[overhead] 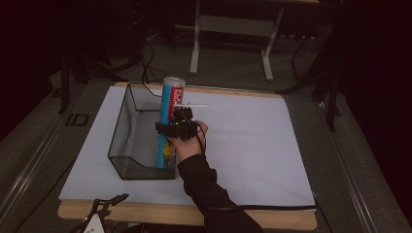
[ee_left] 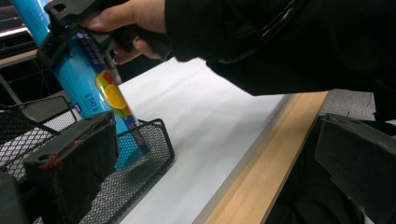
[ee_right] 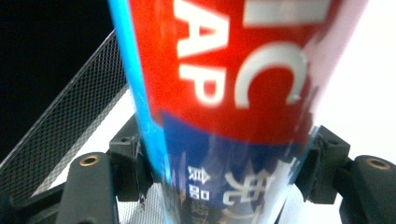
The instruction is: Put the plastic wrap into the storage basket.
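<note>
A tall tube of plastic wrap (overhead: 170, 103), blue with a red label, stands nearly upright with its lower end inside a black mesh basket (overhead: 121, 127), at the basket's near right corner. My right gripper (overhead: 178, 127) is shut on the tube's middle, with a hand behind it. In the right gripper view the two pads press on either side of the tube (ee_right: 224, 93), with the basket's mesh wall (ee_right: 65, 121) to the left. My left gripper (overhead: 108, 203) lies at the table's near left edge, its jaws apart with nothing between them. From there I see the tube (ee_left: 100, 88) dipping into the basket (ee_left: 144, 158).
A white sheet (overhead: 252, 141) covers the wooden table (overhead: 272, 218). A black cable (overhead: 272, 208) trails along the near edge from the person's sleeve (overhead: 209, 194). Beyond the table stand a grey table frame (overhead: 231, 43) and loose cables on the dark floor.
</note>
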`<state>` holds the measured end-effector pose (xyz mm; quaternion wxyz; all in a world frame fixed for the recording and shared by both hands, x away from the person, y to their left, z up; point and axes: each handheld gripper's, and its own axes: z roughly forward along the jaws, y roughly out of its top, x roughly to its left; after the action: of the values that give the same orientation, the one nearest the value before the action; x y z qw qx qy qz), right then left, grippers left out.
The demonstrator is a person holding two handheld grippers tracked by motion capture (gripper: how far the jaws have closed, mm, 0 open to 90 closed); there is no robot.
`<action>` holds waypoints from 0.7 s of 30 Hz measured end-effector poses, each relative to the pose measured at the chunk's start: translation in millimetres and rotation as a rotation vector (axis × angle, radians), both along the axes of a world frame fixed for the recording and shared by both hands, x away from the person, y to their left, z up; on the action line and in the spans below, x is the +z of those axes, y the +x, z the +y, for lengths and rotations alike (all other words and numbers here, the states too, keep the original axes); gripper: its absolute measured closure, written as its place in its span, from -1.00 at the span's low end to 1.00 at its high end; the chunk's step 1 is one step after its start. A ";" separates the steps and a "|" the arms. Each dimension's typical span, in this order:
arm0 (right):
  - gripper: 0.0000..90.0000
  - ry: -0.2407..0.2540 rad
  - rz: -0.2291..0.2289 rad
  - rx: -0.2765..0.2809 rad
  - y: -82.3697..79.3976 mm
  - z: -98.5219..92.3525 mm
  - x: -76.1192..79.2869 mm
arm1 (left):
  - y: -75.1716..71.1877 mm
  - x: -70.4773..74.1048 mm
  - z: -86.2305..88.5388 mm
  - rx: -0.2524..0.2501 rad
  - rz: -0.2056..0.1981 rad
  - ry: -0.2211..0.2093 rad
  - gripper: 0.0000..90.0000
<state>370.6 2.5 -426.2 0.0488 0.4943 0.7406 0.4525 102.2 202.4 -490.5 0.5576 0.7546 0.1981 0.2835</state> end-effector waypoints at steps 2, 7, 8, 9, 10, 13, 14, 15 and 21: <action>-0.30 0.017 -0.021 -0.024 2.7 3.3 -4.4 | -0.2 0.0 0.0 0.000 -0.001 0.003 -1.00; -0.30 0.051 -0.022 -0.081 12.9 5.8 -13.9 | -0.8 0.2 0.9 -0.005 -0.002 0.004 -1.00; -0.30 0.053 -0.021 -0.086 15.4 6.3 -15.0 | -0.8 0.2 1.0 -0.005 -0.002 0.005 -1.00; -0.30 0.054 -0.014 -0.087 18.1 7.6 -16.2 | -1.0 0.3 1.1 -0.006 -0.003 0.005 -1.00; -0.30 0.055 -0.011 -0.092 20.7 9.1 -17.4 | -1.2 0.3 1.1 -0.007 -0.004 0.005 -1.00; -0.30 0.049 0.000 -0.114 27.5 14.7 -20.7 | -1.6 0.5 1.1 -0.009 -0.005 0.007 -1.00; -0.30 0.053 -0.001 -0.115 30.2 15.8 -22.7 | -1.9 0.5 1.3 -0.009 -0.005 0.006 -1.00; -0.30 0.061 0.006 -0.116 32.7 16.2 -24.6 | -1.9 0.5 1.4 -0.008 -0.004 0.007 -1.00; -0.32 0.057 0.030 -0.144 46.2 19.0 -35.1 | -1.8 0.6 1.5 -0.010 0.000 0.003 -1.00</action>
<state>416.7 21.5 -461.3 0.0559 0.5542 0.6907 0.4611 100.3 203.9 -489.8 0.5580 0.7564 0.1938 0.2810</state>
